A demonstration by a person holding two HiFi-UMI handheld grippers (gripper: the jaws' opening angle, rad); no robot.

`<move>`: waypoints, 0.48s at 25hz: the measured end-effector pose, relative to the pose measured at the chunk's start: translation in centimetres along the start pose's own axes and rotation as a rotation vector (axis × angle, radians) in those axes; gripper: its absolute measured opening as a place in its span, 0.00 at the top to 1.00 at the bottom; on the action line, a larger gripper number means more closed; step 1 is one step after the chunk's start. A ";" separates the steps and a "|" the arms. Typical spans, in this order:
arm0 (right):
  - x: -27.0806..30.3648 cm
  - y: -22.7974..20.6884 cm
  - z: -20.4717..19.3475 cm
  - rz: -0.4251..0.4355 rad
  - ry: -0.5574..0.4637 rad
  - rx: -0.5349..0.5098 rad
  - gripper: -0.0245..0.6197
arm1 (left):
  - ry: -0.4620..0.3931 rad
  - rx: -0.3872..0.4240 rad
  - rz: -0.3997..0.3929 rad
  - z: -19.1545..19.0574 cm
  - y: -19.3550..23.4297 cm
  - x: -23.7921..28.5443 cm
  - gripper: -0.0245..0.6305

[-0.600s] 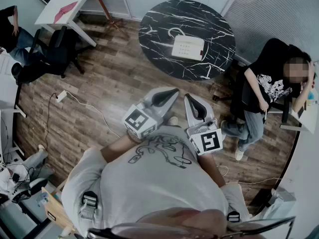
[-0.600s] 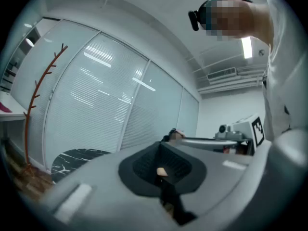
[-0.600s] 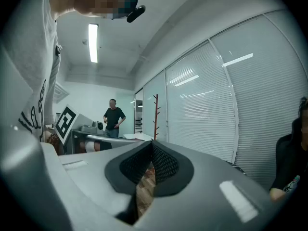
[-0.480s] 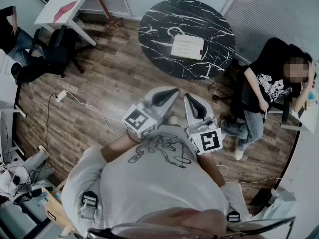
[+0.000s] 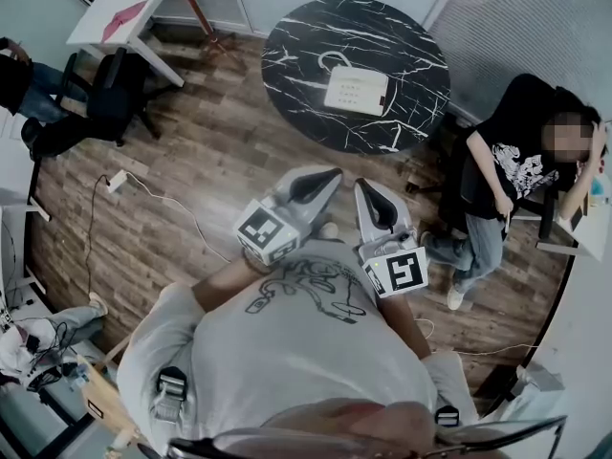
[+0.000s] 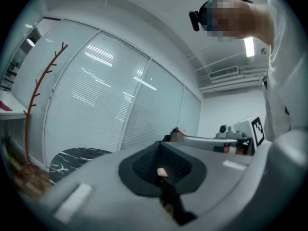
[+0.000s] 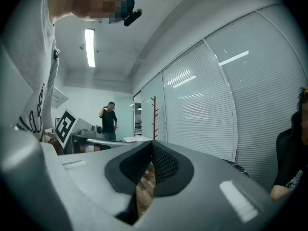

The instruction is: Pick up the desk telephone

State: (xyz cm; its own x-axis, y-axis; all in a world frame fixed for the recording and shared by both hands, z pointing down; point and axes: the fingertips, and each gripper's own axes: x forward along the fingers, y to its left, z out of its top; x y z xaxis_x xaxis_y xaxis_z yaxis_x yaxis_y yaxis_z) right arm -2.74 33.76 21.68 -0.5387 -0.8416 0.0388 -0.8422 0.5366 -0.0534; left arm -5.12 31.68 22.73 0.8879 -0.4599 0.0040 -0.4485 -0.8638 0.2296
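Left gripper and right gripper both closed on nothing, level, well short of the phone lying on the round table ahead. I'd close that gap first, then open the jaws before reaching and take the base from its sides. Only the head view shows the phone; the gripper views catch table edge at most.
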 end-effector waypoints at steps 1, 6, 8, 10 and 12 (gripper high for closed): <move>-0.2 -0.2 0.0 0.002 -0.002 -0.001 0.95 | -0.002 0.000 0.001 0.0 -0.1 0.3 0.96; -1.2 -1.9 -0.5 0.007 0.002 0.004 0.95 | -0.007 -0.005 0.018 -0.4 -0.7 1.8 0.96; -1.3 -2.5 -0.9 0.010 0.010 0.008 0.95 | -0.007 -0.011 0.031 -0.7 -0.7 2.3 0.96; -1.2 -2.9 -1.3 0.018 0.017 0.018 0.95 | -0.006 -0.017 0.041 -1.1 -0.5 2.6 0.96; -0.9 -3.1 -1.7 0.027 0.023 0.028 0.95 | -0.004 -0.024 0.048 -1.2 -0.3 2.7 0.96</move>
State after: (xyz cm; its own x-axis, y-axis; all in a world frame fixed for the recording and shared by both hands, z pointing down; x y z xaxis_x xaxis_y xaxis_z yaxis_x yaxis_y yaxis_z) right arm 0.33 33.00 23.50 -0.5621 -0.8249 0.0597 -0.8263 0.5571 -0.0824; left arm -2.42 30.94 23.86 0.8648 -0.5020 0.0115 -0.4882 -0.8353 0.2530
